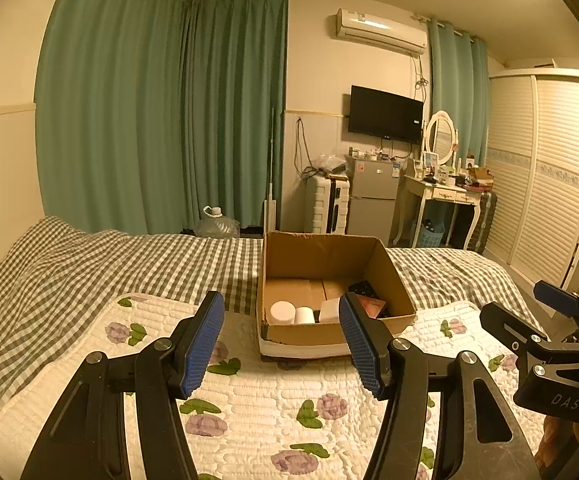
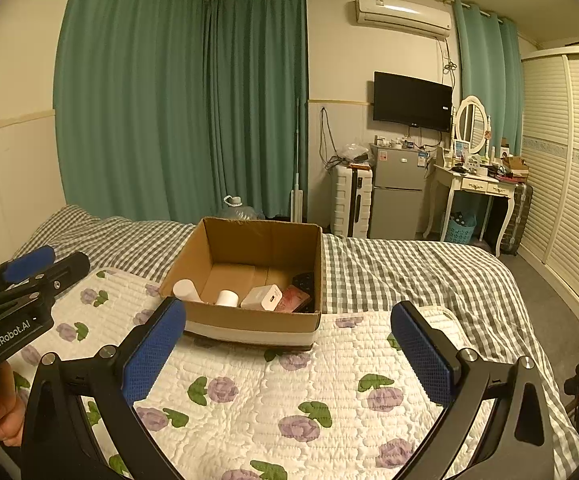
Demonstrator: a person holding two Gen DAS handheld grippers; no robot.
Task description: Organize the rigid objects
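Quilted floral bedspread (image 2: 289,392); square cardboard box (image 2: 249,320); both hand-held grippers (image 1: 281,340) (image 2: 289,352) agape, empty.

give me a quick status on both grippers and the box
Left gripper open, empty. Right gripper open, empty. Cardboard box on quilt, items already inside. Nothing blocking.

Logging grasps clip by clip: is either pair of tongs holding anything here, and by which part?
Nothing is held. The left tongs and right tongs are both open over the quilt, short of the cardboard box.
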